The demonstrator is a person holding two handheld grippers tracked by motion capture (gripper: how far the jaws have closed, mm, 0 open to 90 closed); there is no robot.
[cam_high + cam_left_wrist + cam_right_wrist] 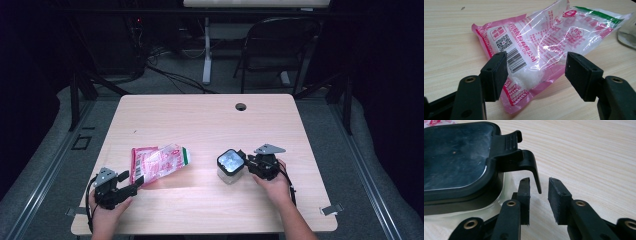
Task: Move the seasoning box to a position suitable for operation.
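crinkly plastic pouch (541, 47) of white granules lies flat at the table's (210, 120) front left; light, soft, slippery, best pinched at its near edge. left gripper (536, 72) gapes around that edge, not pressing. right gripper (539, 195), narrowed, brackets the rigid container's (229, 167) lid latch (524, 162) without gripping.

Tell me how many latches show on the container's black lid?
1: the black plastic latch sticks out from the lid's edge on the clear square container, just above the right gripper. Other sides may hide more.
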